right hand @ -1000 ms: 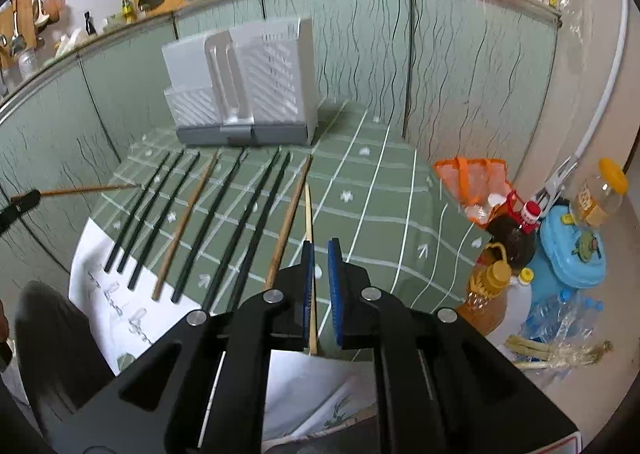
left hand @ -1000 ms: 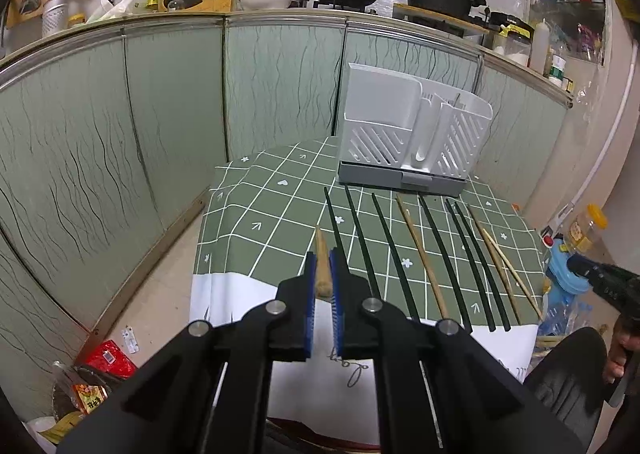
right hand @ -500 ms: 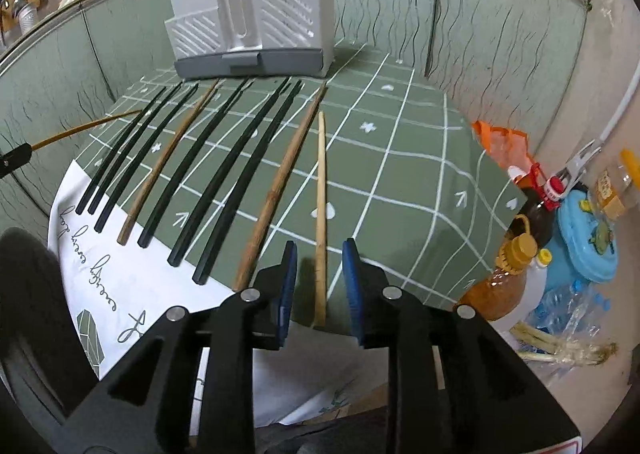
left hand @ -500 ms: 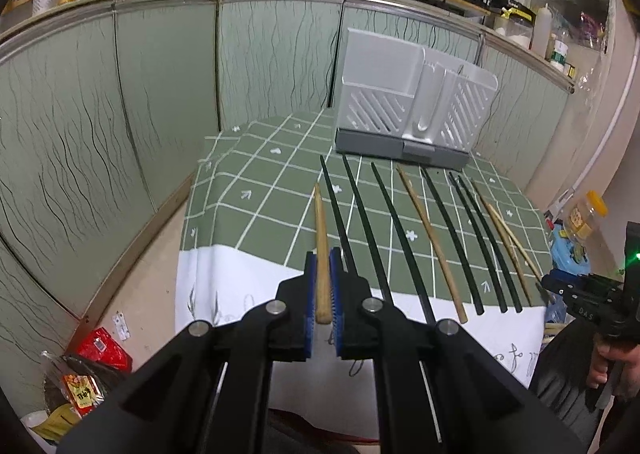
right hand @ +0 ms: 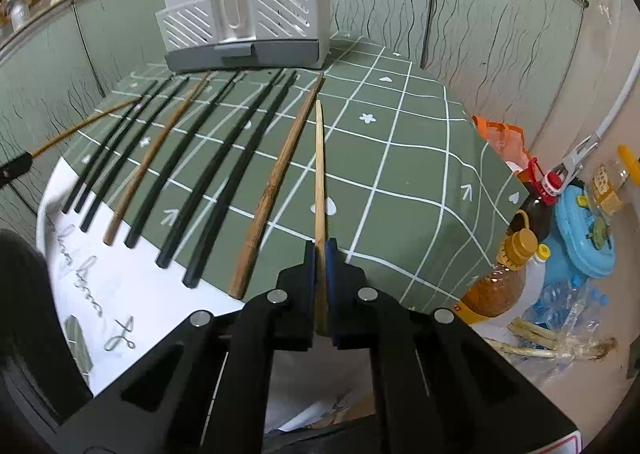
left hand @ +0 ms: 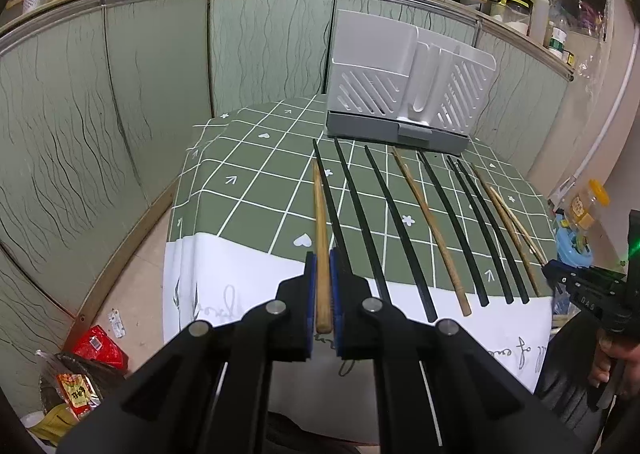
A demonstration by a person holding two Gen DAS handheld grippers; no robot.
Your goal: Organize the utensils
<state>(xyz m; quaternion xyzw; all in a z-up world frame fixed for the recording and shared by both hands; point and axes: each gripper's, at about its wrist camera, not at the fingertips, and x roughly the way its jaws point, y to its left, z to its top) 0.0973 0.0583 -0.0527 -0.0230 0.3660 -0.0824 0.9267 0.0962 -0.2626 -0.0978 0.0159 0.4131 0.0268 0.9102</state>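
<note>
My left gripper (left hand: pixel 322 260) is shut on the near end of a brown wooden chopstick (left hand: pixel 320 205), which points out over the table beside the leftmost black chopstick (left hand: pixel 340 221). My right gripper (right hand: pixel 320 248) has its jaws closing tight on a pale wooden chopstick (right hand: pixel 319 157); the pads press on its near end. Several black and brown chopsticks (right hand: pixel 208 177) lie in a row on the green checked tablecloth (right hand: pixel 400 157). A grey slotted utensil rack (left hand: pixel 404 93) stands at the far edge, also in the right wrist view (right hand: pixel 248 13).
Green cabinet panels (left hand: pixel 120 113) curve behind the table. On the floor to the right are oil bottles (right hand: pixel 500 278), a blue container (right hand: pixel 588 238) and an orange bag (right hand: pixel 500 141). Red packets (left hand: pixel 100 350) lie on the floor at the left. A hand (left hand: pixel 612 366) holds the right gripper.
The right gripper's jaws stood apart around the pale chopstick half a second ago and are now shut on it. Both grippers have come lower toward the table. The left keeps its chopstick.
</note>
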